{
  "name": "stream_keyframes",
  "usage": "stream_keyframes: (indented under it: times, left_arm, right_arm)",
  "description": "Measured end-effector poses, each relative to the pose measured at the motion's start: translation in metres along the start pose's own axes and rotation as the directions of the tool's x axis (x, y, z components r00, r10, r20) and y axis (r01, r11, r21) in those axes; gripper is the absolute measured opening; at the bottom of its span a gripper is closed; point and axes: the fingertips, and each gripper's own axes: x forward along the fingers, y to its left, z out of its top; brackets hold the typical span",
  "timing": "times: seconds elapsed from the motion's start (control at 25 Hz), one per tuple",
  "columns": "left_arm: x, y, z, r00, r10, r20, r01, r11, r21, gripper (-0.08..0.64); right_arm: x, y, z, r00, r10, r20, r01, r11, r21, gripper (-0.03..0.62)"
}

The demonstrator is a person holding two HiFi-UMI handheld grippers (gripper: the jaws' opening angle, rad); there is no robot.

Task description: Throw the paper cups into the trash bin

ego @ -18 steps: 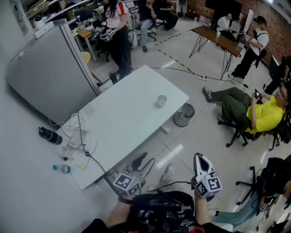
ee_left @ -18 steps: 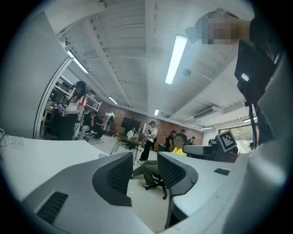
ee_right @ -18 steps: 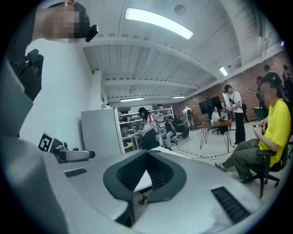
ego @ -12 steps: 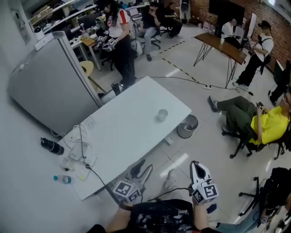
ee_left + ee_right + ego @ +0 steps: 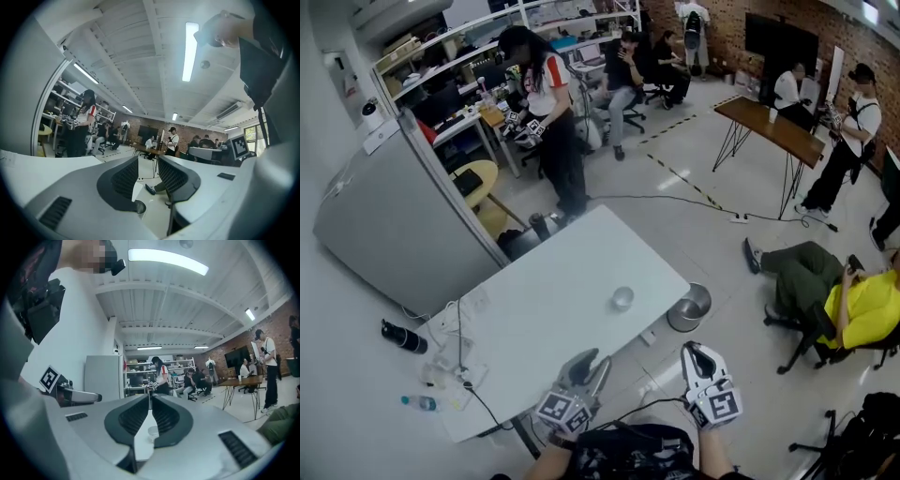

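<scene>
A single clear paper cup [image 5: 622, 298] stands upright on the white table [image 5: 544, 309], near its right edge. The grey round trash bin [image 5: 689, 307] sits on the floor just right of the table. My left gripper [image 5: 589, 362] hovers off the table's near edge, jaws open and empty; the left gripper view shows a clear gap at the gripper [image 5: 148, 160]. My right gripper [image 5: 698, 352] hangs over the floor in front of the bin, shut with nothing held. In the right gripper view the cup [image 5: 153, 431] shows below the closed gripper [image 5: 150, 400].
Cables, a power strip and a small water bottle [image 5: 417, 403] lie at the table's left end. A grey cabinet [image 5: 394, 216] stands behind it. A person [image 5: 548, 122] stands beyond the table; a seated person in yellow [image 5: 862, 309] is at the right.
The head view has tilted up and shows more of the room. Both grippers sit slightly closer to the table's near edge. The cup has stayed where it was.
</scene>
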Motion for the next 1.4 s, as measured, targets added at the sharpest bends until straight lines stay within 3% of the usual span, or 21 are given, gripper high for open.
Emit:
stream_keyframes:
  times: [0.24,0.28,0.36,0.56,0.72,0.8,0.84,1.24,1.4]
  left_arm:
    - [0.044,0.009,0.036,0.998,0.035,0.058,-0.036,0.999,0.005,0.113]
    - [0.049,0.013,0.037,0.998,0.041,0.053,-0.042,0.999,0.009,0.114]
    - [0.053,0.026,0.037,0.998,0.055,0.043,-0.055,0.998,0.004,0.110]
    - [0.063,0.068,0.025,0.999,0.044,0.003,-0.044,0.999,-0.024,0.110]
    - [0.065,0.091,0.022,0.998,0.046,-0.032,-0.047,0.999,-0.023,0.122]
    - [0.067,0.100,0.022,0.997,0.064,-0.031,-0.065,0.998,-0.019,0.133]
    - [0.069,0.105,0.021,0.997,0.074,-0.030,-0.075,0.997,-0.015,0.135]
    - [0.077,0.125,0.025,0.991,0.133,-0.018,-0.134,0.991,-0.004,0.135]
    - [0.076,0.128,0.021,0.990,0.137,-0.037,-0.137,0.990,-0.009,0.135]
  right_arm:
    - [0.044,-0.038,0.005,0.996,0.080,-0.038,-0.081,0.997,-0.009,0.048]
    - [0.051,-0.040,0.005,0.995,0.091,-0.043,-0.091,0.996,-0.003,0.108]
    - [0.066,-0.038,0.004,0.993,0.110,-0.050,-0.110,0.994,0.000,0.133]
    - [0.110,-0.025,-0.005,0.983,0.164,-0.084,-0.169,0.984,-0.054,0.289]
    - [0.132,-0.007,-0.017,0.976,0.171,-0.136,-0.177,0.983,-0.039,0.386]
    - [0.142,-0.001,-0.022,0.968,0.197,-0.156,-0.206,0.978,-0.045,0.388]
    - [0.147,0.000,-0.023,0.965,0.208,-0.161,-0.218,0.975,-0.047,0.445]
    - [0.178,-0.010,-0.041,0.959,0.217,-0.184,-0.227,0.973,-0.033,0.451]
    - [0.186,-0.006,-0.070,0.937,0.235,-0.257,-0.263,0.962,-0.077,0.451]
